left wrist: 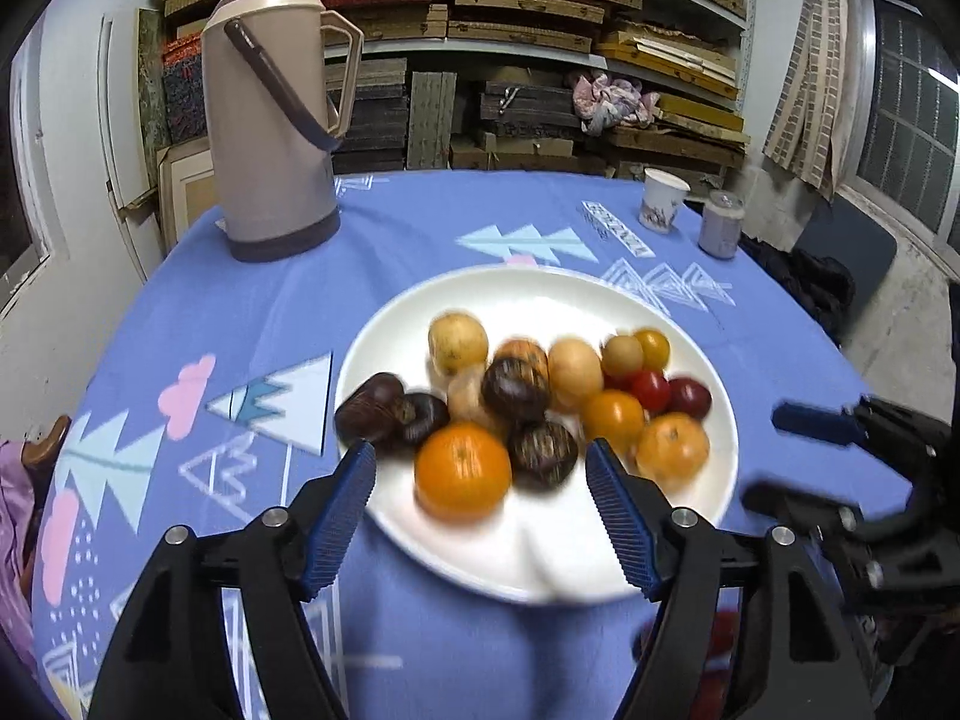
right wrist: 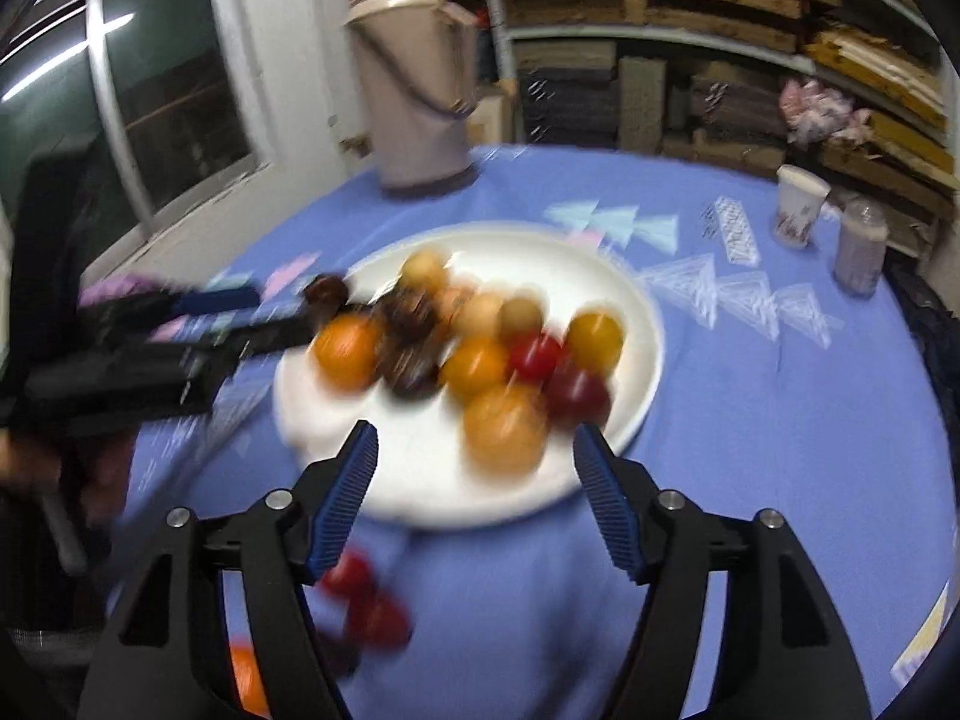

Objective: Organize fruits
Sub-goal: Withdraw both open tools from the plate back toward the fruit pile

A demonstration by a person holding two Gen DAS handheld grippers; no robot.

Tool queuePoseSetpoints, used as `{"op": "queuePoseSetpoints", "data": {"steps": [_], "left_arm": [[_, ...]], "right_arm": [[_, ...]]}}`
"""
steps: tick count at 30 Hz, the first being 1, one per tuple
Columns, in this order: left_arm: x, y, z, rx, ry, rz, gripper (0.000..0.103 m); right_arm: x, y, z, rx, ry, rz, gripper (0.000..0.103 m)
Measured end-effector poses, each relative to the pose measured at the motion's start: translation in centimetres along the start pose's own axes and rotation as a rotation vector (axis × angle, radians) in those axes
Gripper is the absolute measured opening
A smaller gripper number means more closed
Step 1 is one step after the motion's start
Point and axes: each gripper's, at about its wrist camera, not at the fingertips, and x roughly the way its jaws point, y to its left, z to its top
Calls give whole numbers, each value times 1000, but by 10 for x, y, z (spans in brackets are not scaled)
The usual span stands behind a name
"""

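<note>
Left gripper (left wrist: 480,468): nearest the lens in the left wrist view, its blue ribbed pads standing wide apart with nothing between them — it hovers over the near rim of the plate.
Right gripper (right wrist: 474,450): also gaping and empty in its own view, above the plate's near edge; it shows too at the right edge of the left wrist view.
White plate (left wrist: 540,564): sits on the blue patterned tablecloth (left wrist: 420,222), roughly mid-table.
Fruit on the plate: a large orange (left wrist: 462,471) at the front, a second orange (left wrist: 672,444) to its right, dark brown chestnut-like pieces (left wrist: 516,387) in the middle, pale yellow fruits (left wrist: 457,343) behind, small red tomatoes (left wrist: 651,390) and a yellow one (left wrist: 653,348) on the right.
Fruit off the plate: red pieces (right wrist: 366,600) and something orange (right wrist: 246,678) lie on the cloth close under the right gripper, blurred, so I cannot tell what they are.
Bystanders: a tall beige thermos (left wrist: 270,114), a paper cup (left wrist: 663,201) and a small jar (left wrist: 722,222) stand well back.
Risk — crowding: the pieces touch one another, so wide jaws coming down on one would likely shove its neighbours.
Risk — rolling: the round fruit could roll off the shallow rim and across the cloth.
Risk — collision: both grippers aim at the same plate and could knock together.
Risk — squeeze: the tomatoes would probably split under a hard pinch.
</note>
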Motion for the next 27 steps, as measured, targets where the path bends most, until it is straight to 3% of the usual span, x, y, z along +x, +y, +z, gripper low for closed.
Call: {"op": "queuePoseSetpoints", "data": {"steps": [5,10,24,27], "left_arm": [[-10,-6,-23,21,20,-19,73],[-18,-10,-43,32,47,-32,73],[-18,-11,-71,37,107,-37,73],[-18,-14,-73,41,113,-37,73]], "right_arm": [[-10,13,-44,-31,75,24,66],[-10,15,-61,1,88,35,63],[5,28,-63,-44,118,6,57],[15,31,-58,-56,142,17,49]]}}
